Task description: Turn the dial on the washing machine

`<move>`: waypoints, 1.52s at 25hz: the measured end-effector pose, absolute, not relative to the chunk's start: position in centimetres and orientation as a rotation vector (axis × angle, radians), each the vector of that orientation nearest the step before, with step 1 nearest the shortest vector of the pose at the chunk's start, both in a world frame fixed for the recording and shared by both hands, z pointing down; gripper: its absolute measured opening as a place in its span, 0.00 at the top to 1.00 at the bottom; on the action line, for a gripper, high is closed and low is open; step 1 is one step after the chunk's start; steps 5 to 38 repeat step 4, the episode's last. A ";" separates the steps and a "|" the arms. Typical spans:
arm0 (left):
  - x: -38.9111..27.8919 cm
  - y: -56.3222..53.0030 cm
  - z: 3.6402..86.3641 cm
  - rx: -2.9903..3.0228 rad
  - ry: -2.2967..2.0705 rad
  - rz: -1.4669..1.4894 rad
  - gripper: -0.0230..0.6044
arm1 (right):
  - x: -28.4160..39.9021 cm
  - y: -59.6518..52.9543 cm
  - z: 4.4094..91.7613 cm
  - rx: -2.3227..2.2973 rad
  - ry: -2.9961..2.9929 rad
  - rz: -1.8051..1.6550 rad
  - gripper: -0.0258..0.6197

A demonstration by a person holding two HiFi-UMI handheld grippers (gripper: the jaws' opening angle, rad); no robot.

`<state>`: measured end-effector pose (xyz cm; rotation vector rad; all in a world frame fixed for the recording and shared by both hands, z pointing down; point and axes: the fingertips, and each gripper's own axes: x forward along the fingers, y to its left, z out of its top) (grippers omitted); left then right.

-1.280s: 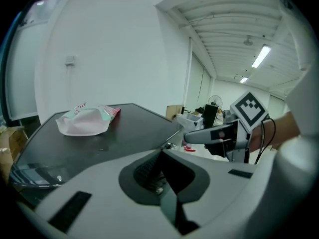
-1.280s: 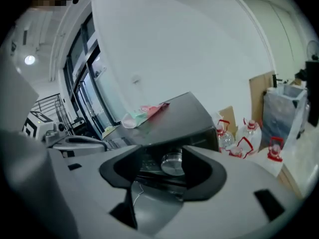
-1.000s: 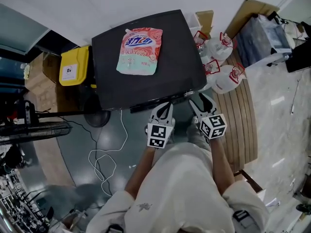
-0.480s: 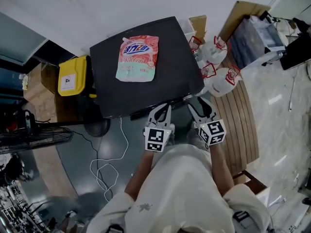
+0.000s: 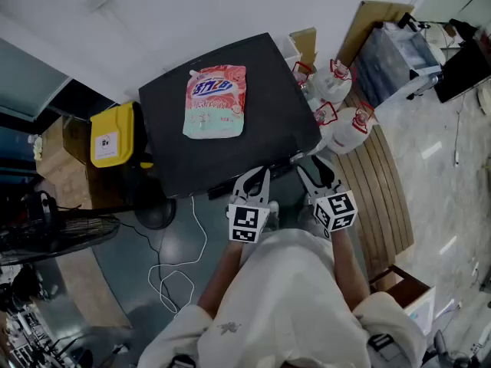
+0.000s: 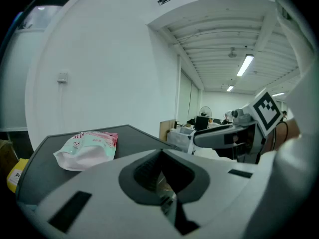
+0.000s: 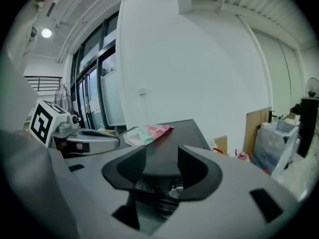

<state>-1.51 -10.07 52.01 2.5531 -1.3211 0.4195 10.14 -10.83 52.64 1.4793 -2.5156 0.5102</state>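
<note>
The black washing machine point(image 5: 230, 148) stands in front of me with a pink and green detergent pouch point(image 5: 215, 102) lying on its lid. Its control strip point(image 5: 230, 184) runs along the near edge. A small silver dial point(image 7: 174, 190) shows low on that strip in the right gripper view. My left gripper point(image 5: 253, 176) hovers just before the strip, its pads meeting. My right gripper point(image 5: 313, 167) sits beside it near the washer's right front corner. Its jaws have just been closing and stand narrow, with nothing between the pads. The dial lies beyond them.
A yellow bin point(image 5: 111, 135) stands left of the washer. White jugs with red labels point(image 5: 337, 102) and cardboard point(image 5: 376, 18) crowd its right side. A wooden slat platform point(image 5: 380, 190) runs on the right. A white cable point(image 5: 180, 259) trails over the floor, and a fan point(image 5: 61, 228) stands at left.
Both grippers stay side by side at the washer's front edge. The whole view has drifted, so the washer and pouch sit a little higher and further left in the picture.
</note>
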 end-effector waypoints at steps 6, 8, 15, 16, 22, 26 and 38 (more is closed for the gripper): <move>-2.0 -10.3 51.7 2.572 -1.309 0.421 0.94 | 9.8 -10.7 52.4 1.501 -2.511 0.508 0.64; -2.0 -10.3 51.7 2.572 -1.309 0.421 0.94 | 9.8 -10.7 52.4 1.501 -2.511 0.508 0.64; -2.0 -10.3 51.7 2.572 -1.309 0.421 0.94 | 9.8 -10.7 52.4 1.501 -2.511 0.508 0.64; -2.0 -10.3 51.7 2.572 -1.309 0.421 0.94 | 9.8 -10.7 52.4 1.501 -2.511 0.508 0.64; -2.0 -10.3 51.7 2.572 -1.309 0.421 0.94 | 9.8 -10.7 52.4 1.501 -2.511 0.508 0.64; -2.0 -10.3 51.7 2.572 -1.309 0.421 0.94 | 9.8 -10.7 52.4 1.501 -2.511 0.508 0.64; -2.0 -10.3 51.7 2.572 -1.309 0.421 0.94 | 9.8 -10.7 52.4 1.501 -2.511 0.508 0.64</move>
